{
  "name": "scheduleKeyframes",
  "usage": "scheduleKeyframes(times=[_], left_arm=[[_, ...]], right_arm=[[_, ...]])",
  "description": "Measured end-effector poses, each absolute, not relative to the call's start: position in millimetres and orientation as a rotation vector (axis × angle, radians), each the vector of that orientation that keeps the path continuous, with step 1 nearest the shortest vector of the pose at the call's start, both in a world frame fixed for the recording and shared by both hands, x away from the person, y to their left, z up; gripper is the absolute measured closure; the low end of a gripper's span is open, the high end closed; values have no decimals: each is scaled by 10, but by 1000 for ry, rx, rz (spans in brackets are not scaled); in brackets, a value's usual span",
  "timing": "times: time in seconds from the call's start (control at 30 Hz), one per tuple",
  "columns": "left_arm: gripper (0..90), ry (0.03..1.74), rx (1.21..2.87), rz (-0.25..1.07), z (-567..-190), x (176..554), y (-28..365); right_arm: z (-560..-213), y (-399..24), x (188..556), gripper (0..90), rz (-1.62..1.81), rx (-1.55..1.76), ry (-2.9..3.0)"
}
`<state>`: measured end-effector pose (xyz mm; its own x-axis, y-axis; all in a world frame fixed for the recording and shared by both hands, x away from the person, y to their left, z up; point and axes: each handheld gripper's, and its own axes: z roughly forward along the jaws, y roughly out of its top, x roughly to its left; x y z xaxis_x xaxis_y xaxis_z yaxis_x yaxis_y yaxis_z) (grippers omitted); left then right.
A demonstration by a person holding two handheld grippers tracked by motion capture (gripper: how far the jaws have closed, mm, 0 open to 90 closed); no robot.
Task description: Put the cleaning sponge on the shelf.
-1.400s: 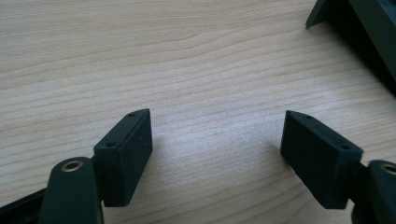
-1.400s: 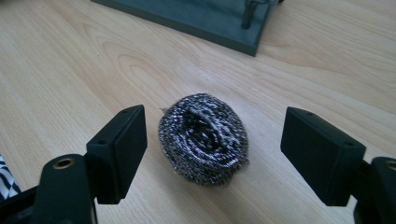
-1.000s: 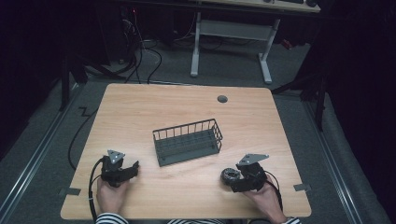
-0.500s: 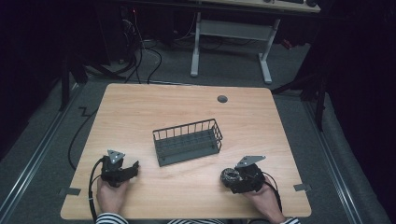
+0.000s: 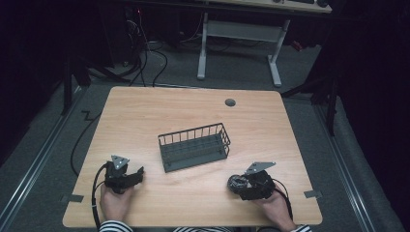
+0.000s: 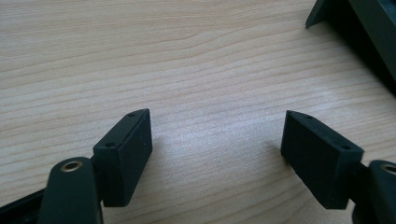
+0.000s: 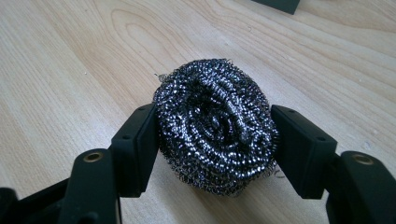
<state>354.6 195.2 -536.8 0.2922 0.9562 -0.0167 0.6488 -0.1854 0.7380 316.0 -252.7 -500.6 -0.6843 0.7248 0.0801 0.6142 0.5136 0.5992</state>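
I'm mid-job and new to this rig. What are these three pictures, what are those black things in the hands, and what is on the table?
A person sits at a wooden table with a hand-held two-jaw gripper in each hand. The high view looks down from above; the left gripper is at its lower left, the right gripper at its lower right. The other two pictures come from cameras riding on each gripper, looking along its black jaws. A dark wire basket stands mid-table and has nothing in it. In the right gripper view the jaws have just been closing and now press both sides of a steel wool scourer, which rests on the table. In the left gripper view the jaws stand apart over bare wood.
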Motion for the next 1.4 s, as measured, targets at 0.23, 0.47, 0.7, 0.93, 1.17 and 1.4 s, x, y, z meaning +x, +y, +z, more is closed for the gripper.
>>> scheduleKeyframes(times=[0.23, 0.47, 0.7, 0.93, 1.17, 1.4], left_arm=[[253, 1432, 1920, 612, -5368, 3546, 1952], [252, 1432, 1920, 612, -5368, 3546, 1952], [252, 1431, 1920, 611, -5368, 3546, 1952], [251, 1432, 1919, 611, -5368, 3546, 1952], [251, 1431, 1920, 611, -5368, 3546, 1952], [251, 1432, 1918, 611, -5368, 3546, 1952]], right_arm=[[-4962, -2550, 3155, 374, 941, 1154, 2557], [-4871, -2596, 3173, 374, 976, 1177, 2523], [-4742, -2617, 3208, 375, 991, 1155, 2500], [-4599, -2621, 3281, 374, 1025, 1164, 2482], [-4449, -2613, 3375, 374, 1062, 1160, 2465], [-4277, -2576, 3502, 373, 1122, 1149, 2454]])
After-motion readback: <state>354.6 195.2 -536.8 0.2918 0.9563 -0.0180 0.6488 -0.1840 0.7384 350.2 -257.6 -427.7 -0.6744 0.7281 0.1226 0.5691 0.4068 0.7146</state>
